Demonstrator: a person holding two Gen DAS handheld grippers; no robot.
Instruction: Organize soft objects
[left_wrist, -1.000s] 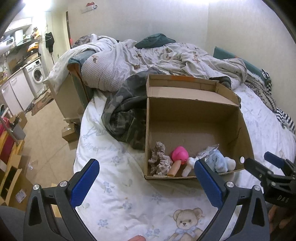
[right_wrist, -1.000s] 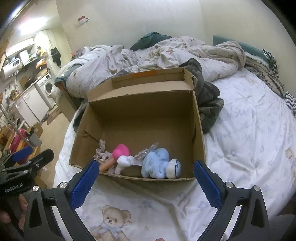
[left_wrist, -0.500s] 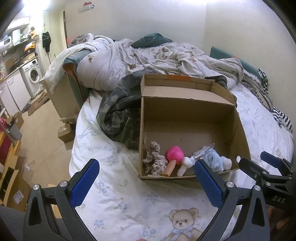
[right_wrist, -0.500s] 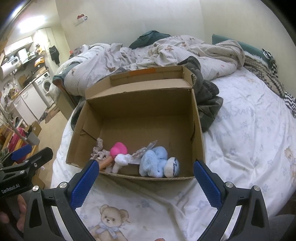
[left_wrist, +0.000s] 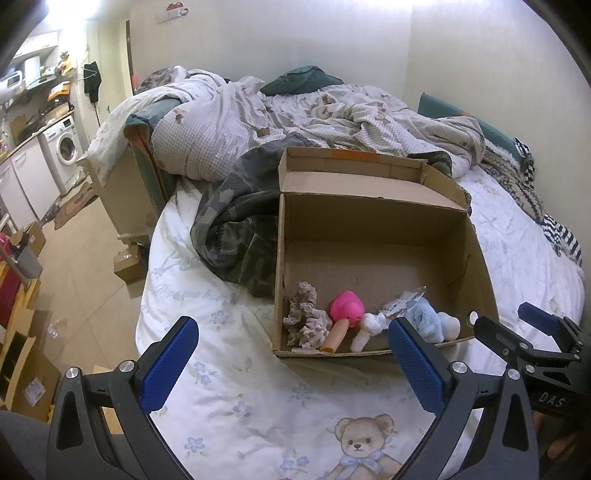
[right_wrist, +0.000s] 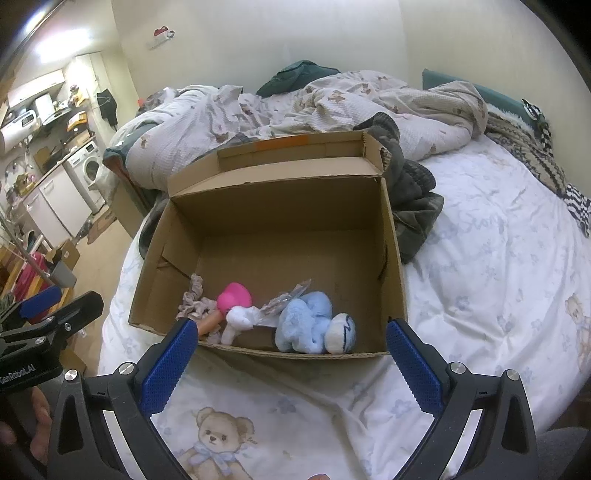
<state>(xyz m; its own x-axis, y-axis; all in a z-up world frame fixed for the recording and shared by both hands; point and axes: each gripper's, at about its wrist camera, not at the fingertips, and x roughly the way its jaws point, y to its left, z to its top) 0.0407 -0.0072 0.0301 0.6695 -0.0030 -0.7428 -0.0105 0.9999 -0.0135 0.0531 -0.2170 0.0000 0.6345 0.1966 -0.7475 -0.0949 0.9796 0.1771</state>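
Both claws, left claw (left_wrist: 291, 363) and right claw (right_wrist: 290, 363), are backing off the cardboard box (right_wrist: 391, 258), jaws apart, empty; I'm reading sorting as finishing.

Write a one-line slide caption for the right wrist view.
Open right tongs hover before a cardboard box on the bed, holding a blue plush and pink toy.

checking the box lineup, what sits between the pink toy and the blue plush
A small white plush and a crinkled clear packet lie between the pink toy and the blue plush, clearest in the right wrist view.
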